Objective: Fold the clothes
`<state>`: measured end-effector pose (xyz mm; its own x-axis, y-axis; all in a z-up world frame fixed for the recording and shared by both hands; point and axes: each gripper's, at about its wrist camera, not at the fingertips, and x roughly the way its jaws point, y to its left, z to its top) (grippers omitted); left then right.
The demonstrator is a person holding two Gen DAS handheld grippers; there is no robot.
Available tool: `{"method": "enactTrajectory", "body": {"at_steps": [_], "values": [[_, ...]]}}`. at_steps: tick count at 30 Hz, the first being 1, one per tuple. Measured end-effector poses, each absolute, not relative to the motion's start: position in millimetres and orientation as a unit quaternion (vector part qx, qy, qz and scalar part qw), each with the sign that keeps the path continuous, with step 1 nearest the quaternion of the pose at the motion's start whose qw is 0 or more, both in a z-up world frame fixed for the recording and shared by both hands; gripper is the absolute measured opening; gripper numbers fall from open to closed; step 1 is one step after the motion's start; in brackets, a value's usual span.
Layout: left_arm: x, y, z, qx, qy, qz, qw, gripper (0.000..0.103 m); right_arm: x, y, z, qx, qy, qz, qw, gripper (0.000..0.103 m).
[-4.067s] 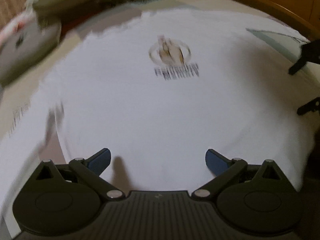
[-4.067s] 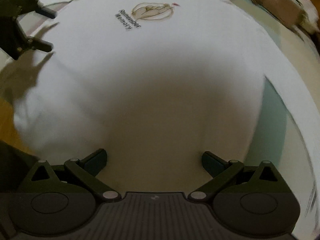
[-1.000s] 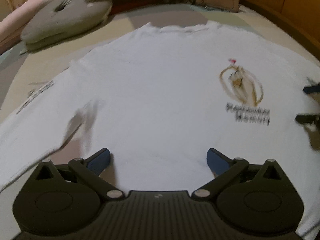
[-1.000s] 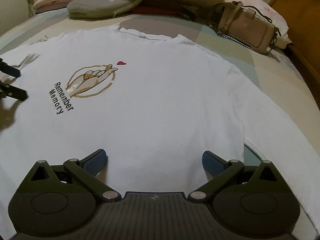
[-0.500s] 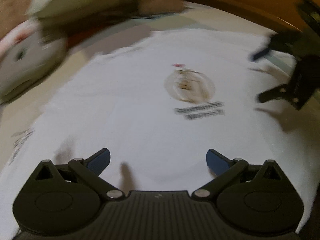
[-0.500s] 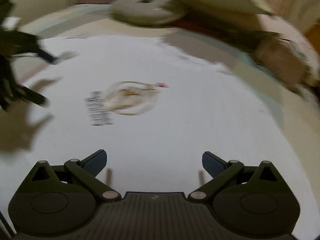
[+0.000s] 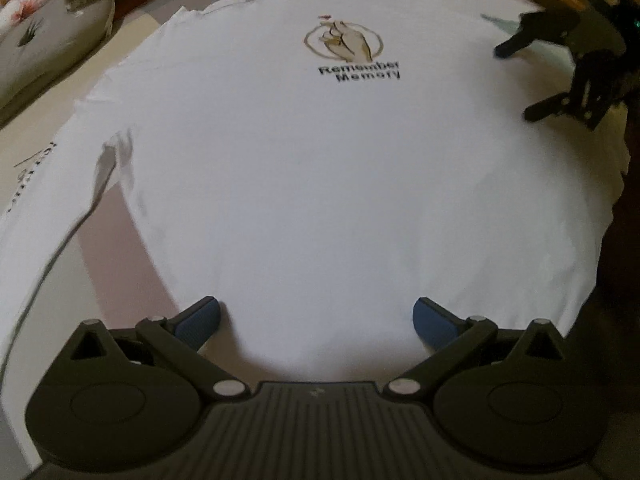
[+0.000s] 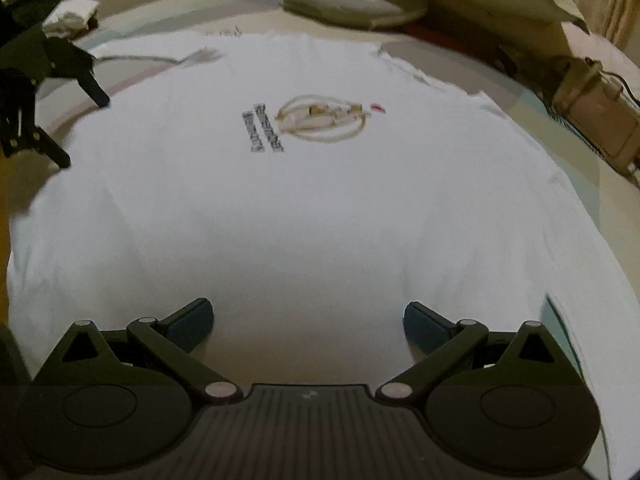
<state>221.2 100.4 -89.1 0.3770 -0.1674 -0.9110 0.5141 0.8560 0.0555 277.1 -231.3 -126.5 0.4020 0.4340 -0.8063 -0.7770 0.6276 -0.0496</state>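
Bedspread [image 7: 36, 144] under flat white shirt [image 7: 304, 184], collar far; left claw [image 7: 316, 320], right claw [image 8: 307, 320] spread wide.

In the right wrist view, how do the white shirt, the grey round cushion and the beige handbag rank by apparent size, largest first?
1. White long-sleeved shirt, by far the largest.
2. Grey round cushion with a hole.
3. Beige handbag, partly cut off at the edge; it also lies nearer the camera, so its place against the cushion is unsure.

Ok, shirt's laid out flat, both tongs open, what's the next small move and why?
Probably lower the left tongs onto the long left sleeve and pinch it: the white shirt lies spread face-up, both sleeves out, right tongs also empty, nothing folded yet.
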Motion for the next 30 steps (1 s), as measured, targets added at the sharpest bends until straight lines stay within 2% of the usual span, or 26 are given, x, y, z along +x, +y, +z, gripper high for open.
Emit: {"method": "enactTrajectory", "body": {"at_steps": [3,6,10,15,19,22,30], "values": [[215,84,-76,0.193,0.479,-0.231,0.825,0.102,272,-224,-117,-0.215,0.421,0.376,0.797,0.103],[216,58,-76,0.189,0.46,-0.268,0.825,0.102,256,-206,-116,-0.207,0.4,0.404,0.796,0.103],[211,39,-95,0.194,0.471,-0.286,0.812,0.102,243,-184,-133,-0.208,0.406,0.435,0.777,0.103],[183,58,-100,0.187,0.491,-0.268,0.807,0.102,214,-218,-138,-0.218,0.379,0.42,0.795,0.103],[169,64,-97,0.21,0.511,-0.271,0.788,0.102,208,-240,-129,-0.208,0.419,0.388,0.794,0.103],[177,63,-84,0.204,0.501,-0.258,0.801,0.102,216,-235,-120,-0.221,0.446,0.379,0.78,0.103],[273,60,-90,0.128,0.431,-0.131,0.884,0.102,271,-205,-107,-0.17,0.364,0.307,0.863,0.103]]}}
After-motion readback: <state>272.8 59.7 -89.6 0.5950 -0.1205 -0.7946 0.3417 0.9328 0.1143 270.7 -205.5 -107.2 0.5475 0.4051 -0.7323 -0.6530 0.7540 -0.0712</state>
